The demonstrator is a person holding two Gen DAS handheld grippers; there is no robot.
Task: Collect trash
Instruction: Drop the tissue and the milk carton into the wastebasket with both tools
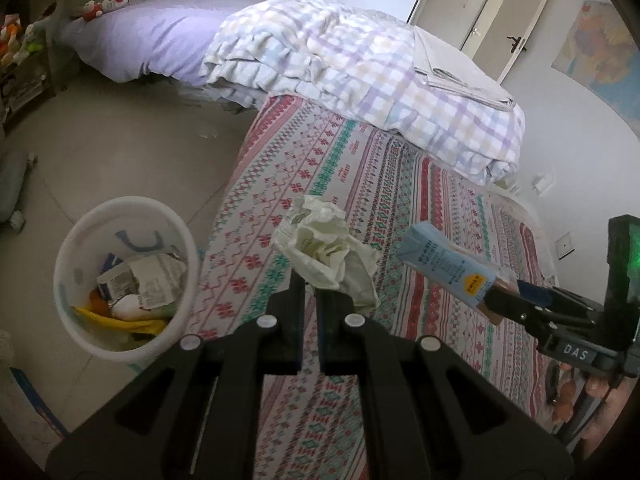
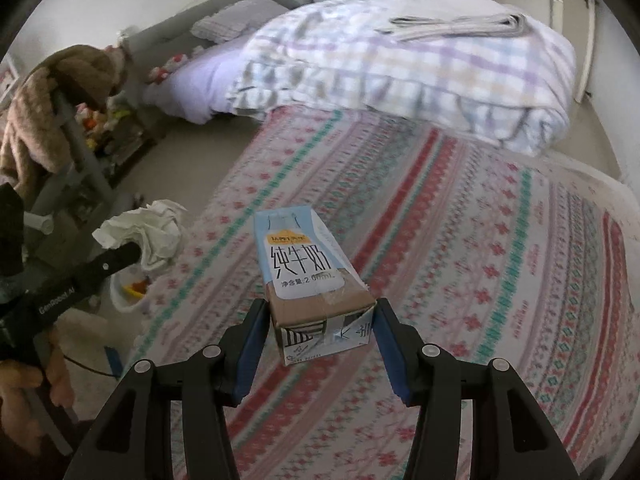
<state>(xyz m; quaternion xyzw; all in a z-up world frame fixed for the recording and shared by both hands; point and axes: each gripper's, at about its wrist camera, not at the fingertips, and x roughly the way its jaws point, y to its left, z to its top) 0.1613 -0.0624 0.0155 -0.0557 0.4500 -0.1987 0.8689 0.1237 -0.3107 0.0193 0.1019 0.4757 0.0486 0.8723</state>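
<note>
My left gripper [image 1: 311,284] is shut on a crumpled white paper wad [image 1: 326,250], held above the patterned bedspread [image 1: 360,184]. The same wad [image 2: 148,232] shows at the left in the right wrist view, pinched by the left gripper [image 2: 138,250]. My right gripper [image 2: 320,314] is shut on a light-blue milk carton [image 2: 304,264], gripping its lower end above the bed. In the left wrist view that carton [image 1: 444,264] sits at the right in the right gripper [image 1: 502,294]. A white trash bin [image 1: 124,280] with paper and yellow scraps stands on the floor, left of the bed.
A folded checked quilt [image 1: 360,64] with a grey folded cloth [image 1: 452,68] lies at the bed's far end. A second, lilac bed [image 1: 152,36] is beyond. A chair draped with a brown coat [image 2: 48,112] stands at the left. A hand [image 1: 600,396] holds the right gripper.
</note>
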